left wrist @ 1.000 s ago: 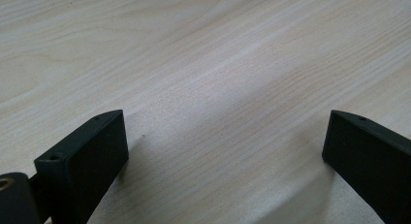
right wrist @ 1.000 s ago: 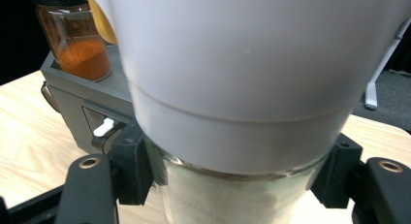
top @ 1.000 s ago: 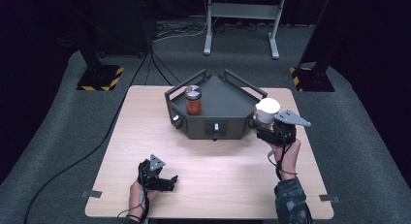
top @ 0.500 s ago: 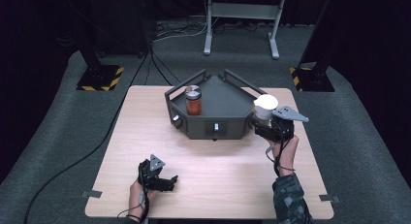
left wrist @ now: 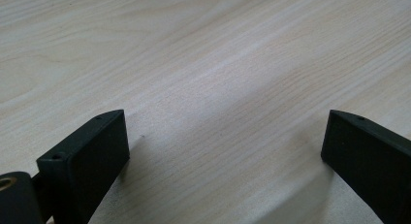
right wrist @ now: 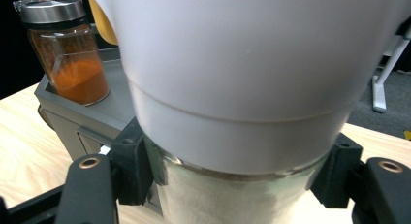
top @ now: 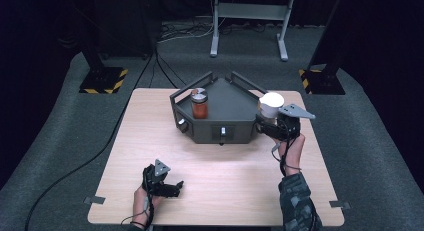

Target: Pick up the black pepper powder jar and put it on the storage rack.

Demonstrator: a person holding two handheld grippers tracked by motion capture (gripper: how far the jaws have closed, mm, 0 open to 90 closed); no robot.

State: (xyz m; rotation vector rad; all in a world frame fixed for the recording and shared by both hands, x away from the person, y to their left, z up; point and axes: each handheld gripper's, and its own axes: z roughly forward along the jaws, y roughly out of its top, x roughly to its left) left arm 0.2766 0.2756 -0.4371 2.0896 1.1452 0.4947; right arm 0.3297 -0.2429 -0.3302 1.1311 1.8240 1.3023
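My right gripper (top: 267, 125) is shut on a jar with a wide white cap (top: 271, 105) and holds it upright at the right corner of the dark grey tray (top: 230, 96). In the right gripper view the black pads (right wrist: 138, 170) press on the jar's glass body (right wrist: 252, 78), which holds pale powder, just under the cap. A spice jar of orange powder with a silver lid (top: 199, 105) (right wrist: 68, 54) stands on the tray's left part (right wrist: 111, 112). My left gripper (top: 172, 186) (left wrist: 225, 151) rests low on the wooden table at the front left, open, with bare wood between its jaws.
The tray has raised handles at its back and knobs on its front wall (top: 223, 132). Behind the table a metal stand (top: 248, 21), cables and two black-and-yellow bases (top: 104, 80) sit on the grey floor. Bare tabletop (top: 220, 176) lies between my two hands.
My right gripper has carried the white-capped jar a little farther from me and leftward, toward the tray's right corner. The left gripper has stayed where it was.
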